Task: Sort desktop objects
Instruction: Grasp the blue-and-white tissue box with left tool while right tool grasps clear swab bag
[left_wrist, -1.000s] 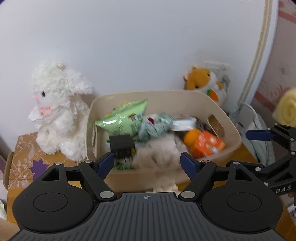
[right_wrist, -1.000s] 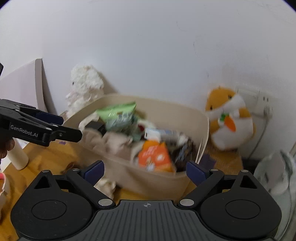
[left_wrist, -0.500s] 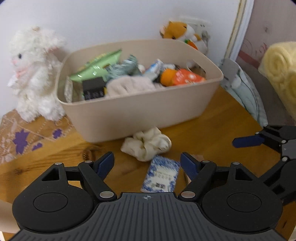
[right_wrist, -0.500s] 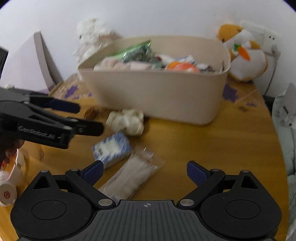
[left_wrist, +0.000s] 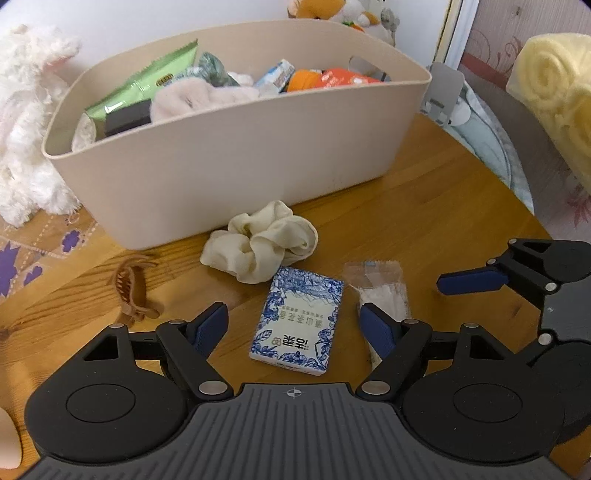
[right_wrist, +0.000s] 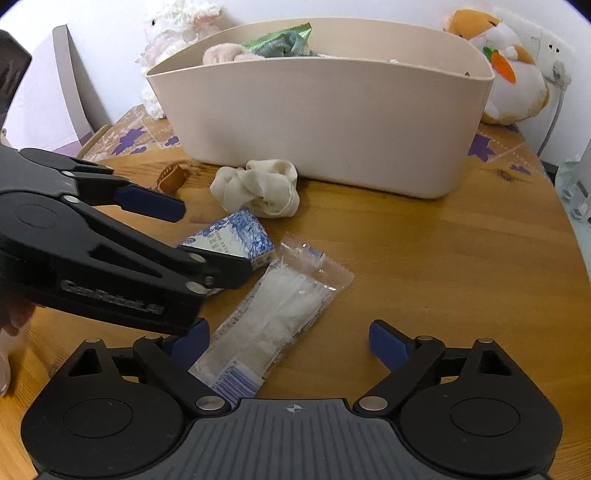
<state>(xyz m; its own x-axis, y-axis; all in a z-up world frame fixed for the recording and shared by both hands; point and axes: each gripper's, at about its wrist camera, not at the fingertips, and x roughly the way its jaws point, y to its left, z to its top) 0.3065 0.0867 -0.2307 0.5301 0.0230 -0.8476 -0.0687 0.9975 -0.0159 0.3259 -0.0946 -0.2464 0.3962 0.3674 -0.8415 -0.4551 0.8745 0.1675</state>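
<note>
A blue-and-white tissue pack (left_wrist: 297, 319) lies on the wooden table between the open fingers of my left gripper (left_wrist: 294, 328); it also shows in the right wrist view (right_wrist: 232, 236). A clear plastic packet (right_wrist: 273, 317) lies in front of my open right gripper (right_wrist: 286, 341), by its left finger; it shows in the left wrist view (left_wrist: 380, 288) too. A cream scrunchie (left_wrist: 260, 240) and a brown hair claw (left_wrist: 131, 291) lie in front of the beige bin (left_wrist: 236, 158), which holds several items.
A white plush lamb (left_wrist: 26, 122) stands left of the bin. An orange plush hamster (right_wrist: 506, 62) sits at its right by a wall socket. A purple-patterned mat (right_wrist: 140, 136) lies under the bin's left side. A yellow rolled towel (left_wrist: 554, 96) lies beyond the table's right edge.
Both grippers have dropped from bin height down to the table and closer to the loose items. The left now brackets the tissue pack; the right is near the clear packet.
</note>
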